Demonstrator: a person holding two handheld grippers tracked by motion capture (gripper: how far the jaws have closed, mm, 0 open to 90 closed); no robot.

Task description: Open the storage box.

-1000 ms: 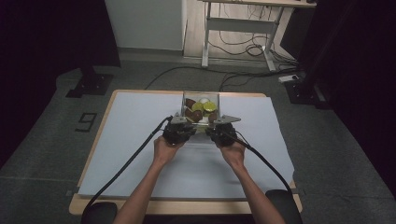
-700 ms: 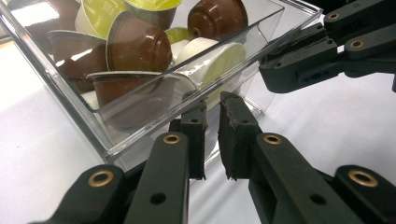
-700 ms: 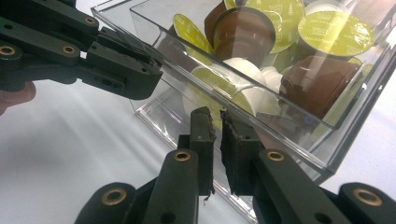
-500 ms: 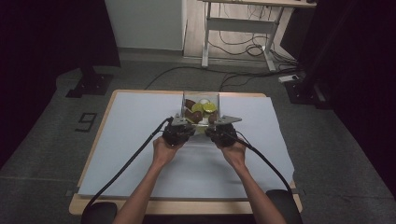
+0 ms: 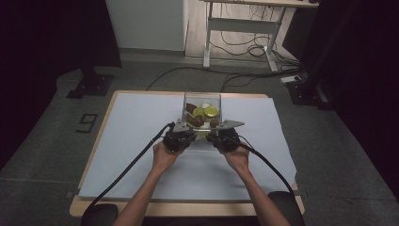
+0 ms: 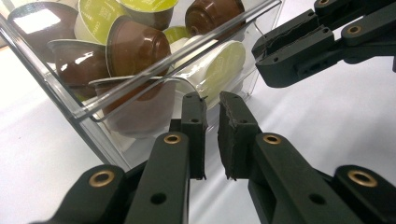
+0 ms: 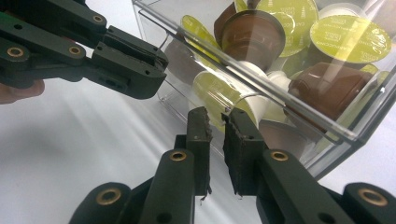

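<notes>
I am holding my left gripper (image 5: 184, 134) and my right gripper (image 5: 220, 135) side by side at the near wall of the clear plastic box (image 5: 189, 98), which is sitting on the white sheet (image 5: 131, 122) a little beyond the middle of the surface. The box is holding coffee capsules (image 5: 201, 114), brown ones and yellow-green ones, heaped loosely and lying at all angles.

In the left gripper view my fingers (image 6: 194, 126) are standing nearly closed, a thin gap between them, with the near edge of the box just at their tips; I cannot tell whether the wall is actually pinched. In the right gripper view my other fingers (image 7: 238, 140) are standing the same way, almost together at the box's lower front edge, and again I cannot tell if they are gripping it.

As I judge it, the work is only starting: both grippers are at the box, every capsule I can see is lying inside it, and none is lying out on the sheet.

The two grippers are crowding each other at that front wall, so little room is left between them. To either side and toward me the sheet is lying bare and open.
</notes>
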